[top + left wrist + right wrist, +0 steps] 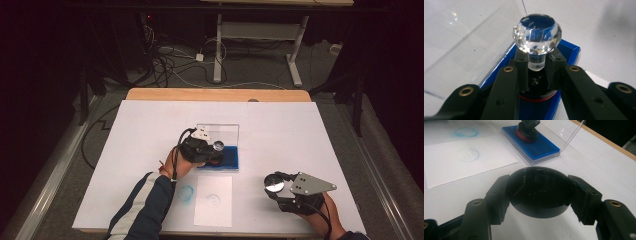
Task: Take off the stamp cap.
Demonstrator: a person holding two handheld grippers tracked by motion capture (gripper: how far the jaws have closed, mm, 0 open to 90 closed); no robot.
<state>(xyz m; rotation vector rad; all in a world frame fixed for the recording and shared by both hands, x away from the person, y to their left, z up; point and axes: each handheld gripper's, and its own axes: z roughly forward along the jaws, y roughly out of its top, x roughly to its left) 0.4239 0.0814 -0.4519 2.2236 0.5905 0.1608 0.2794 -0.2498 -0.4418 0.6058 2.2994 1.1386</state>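
Left gripper (537,75) clamps the crystal-knobbed round stamp (537,35), pressing it onto the blue ink pad (534,143) to load ink; right gripper (539,195) grips the stamp's black round cap (539,191), beside the white paper sheet (214,200).

Navy sleeve (145,202), white stripes

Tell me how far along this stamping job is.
Done: the stamp's black cap is off, held in the right gripper, and the paper carries a faint round print. In hand: the left gripper presses the stamp on the blue ink pad. Left: probably another print, then recapping.
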